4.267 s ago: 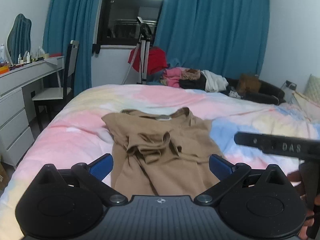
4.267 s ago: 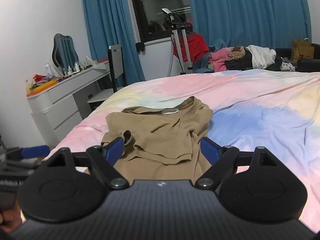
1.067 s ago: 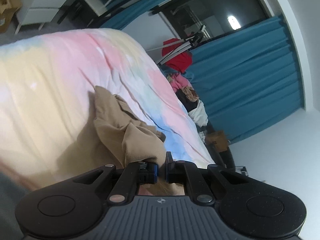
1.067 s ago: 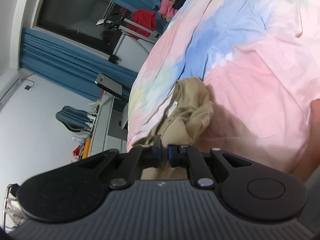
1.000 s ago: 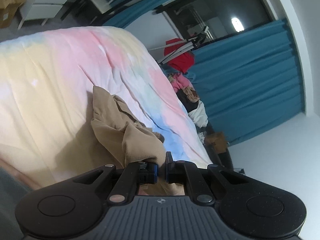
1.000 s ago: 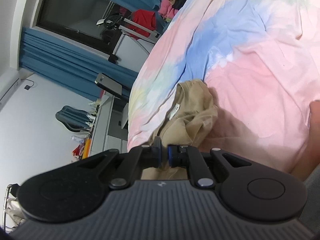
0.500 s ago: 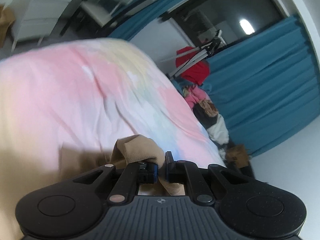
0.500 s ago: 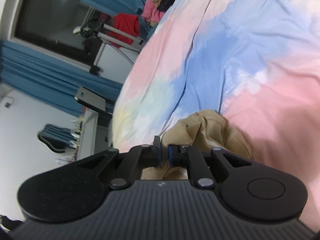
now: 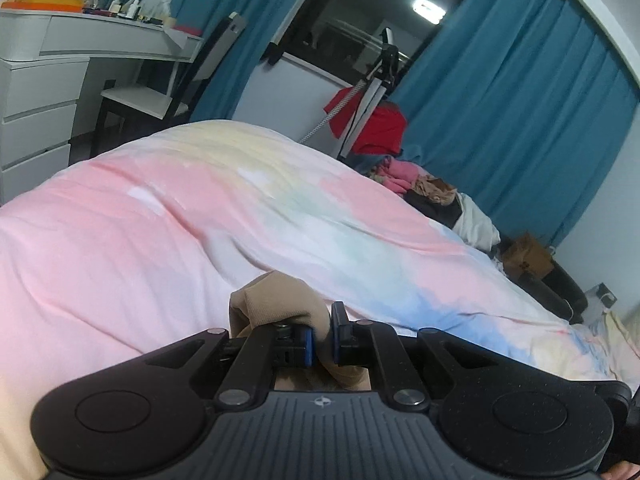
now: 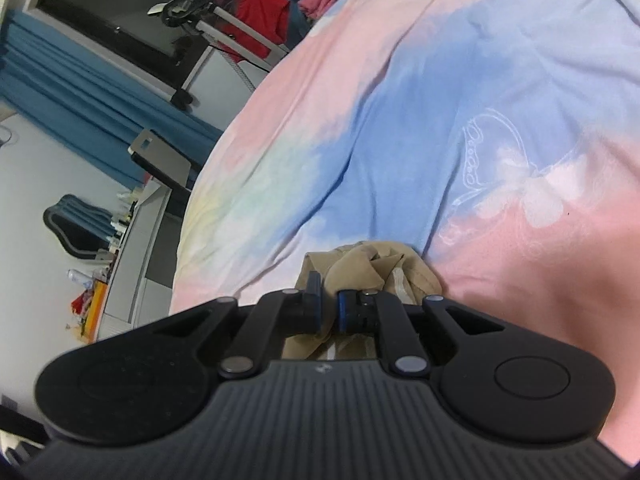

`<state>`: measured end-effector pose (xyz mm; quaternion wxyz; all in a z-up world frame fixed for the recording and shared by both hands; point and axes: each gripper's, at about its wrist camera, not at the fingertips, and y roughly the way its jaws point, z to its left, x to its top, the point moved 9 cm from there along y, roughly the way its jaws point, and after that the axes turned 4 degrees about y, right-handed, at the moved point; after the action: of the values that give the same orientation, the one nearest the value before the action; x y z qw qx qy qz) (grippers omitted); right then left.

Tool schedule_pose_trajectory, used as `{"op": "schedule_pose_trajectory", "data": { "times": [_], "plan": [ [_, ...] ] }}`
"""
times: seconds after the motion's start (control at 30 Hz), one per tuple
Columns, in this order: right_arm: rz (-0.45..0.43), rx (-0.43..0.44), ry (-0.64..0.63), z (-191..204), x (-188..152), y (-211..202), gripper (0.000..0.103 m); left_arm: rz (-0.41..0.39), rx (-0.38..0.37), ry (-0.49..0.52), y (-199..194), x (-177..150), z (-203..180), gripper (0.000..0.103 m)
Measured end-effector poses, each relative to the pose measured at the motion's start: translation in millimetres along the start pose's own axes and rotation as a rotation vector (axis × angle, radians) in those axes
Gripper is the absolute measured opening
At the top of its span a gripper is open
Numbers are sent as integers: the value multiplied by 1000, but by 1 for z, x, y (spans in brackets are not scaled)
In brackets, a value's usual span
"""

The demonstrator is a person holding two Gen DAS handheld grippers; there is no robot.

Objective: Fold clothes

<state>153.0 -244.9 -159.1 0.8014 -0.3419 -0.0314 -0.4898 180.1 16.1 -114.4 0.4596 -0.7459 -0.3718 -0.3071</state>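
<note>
The tan shirt (image 9: 280, 298) bunches in a small lump just over my left gripper (image 9: 322, 340), which is shut on a fold of it above the pastel bedspread (image 9: 160, 232). In the right wrist view another bunch of the tan shirt (image 10: 372, 270), with a pale seam showing, sits between the pads of my right gripper (image 10: 329, 310), also shut on the cloth. Most of the shirt is hidden below both tools. The bedspread (image 10: 460, 120) fills the view beyond.
A white dresser (image 9: 40, 92) and a chair (image 9: 172, 88) stand left of the bed. At the far side are a tripod (image 9: 368, 96) with red cloth, a pile of clothes (image 9: 432, 196) and blue curtains (image 9: 520, 128). A dark sofa (image 9: 548, 288) lies at the right.
Both grippers have dropped toward the bed and carried the shirt along. The left view has rolled nearer to level. Much less of the tan cloth shows ahead than a second ago.
</note>
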Motion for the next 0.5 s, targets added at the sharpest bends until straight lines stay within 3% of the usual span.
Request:
{"op": "schedule_pose_trajectory", "data": {
  "times": [0.1,0.17,0.23,0.3,0.4,0.5],
  "plan": [
    [-7,10,-42,6,-2,-6,14,9,16,35,-1,-3,-2,11],
    [-9,26,-77,11,-3,-8,23,11,12,48,-4,-4,-5,19],
    [-22,47,-113,18,-3,-12,49,10,1,60,-9,-4,-7,31],
    [-41,72,-159,28,-6,-17,63,9,-1,75,-14,-4,-11,37],
    [-79,90,-273,45,-12,-27,62,4,10,137,-24,-6,-19,68],
    [-129,90,-446,65,-24,-40,62,-26,51,234,-35,-8,-25,75]
  ]
}}
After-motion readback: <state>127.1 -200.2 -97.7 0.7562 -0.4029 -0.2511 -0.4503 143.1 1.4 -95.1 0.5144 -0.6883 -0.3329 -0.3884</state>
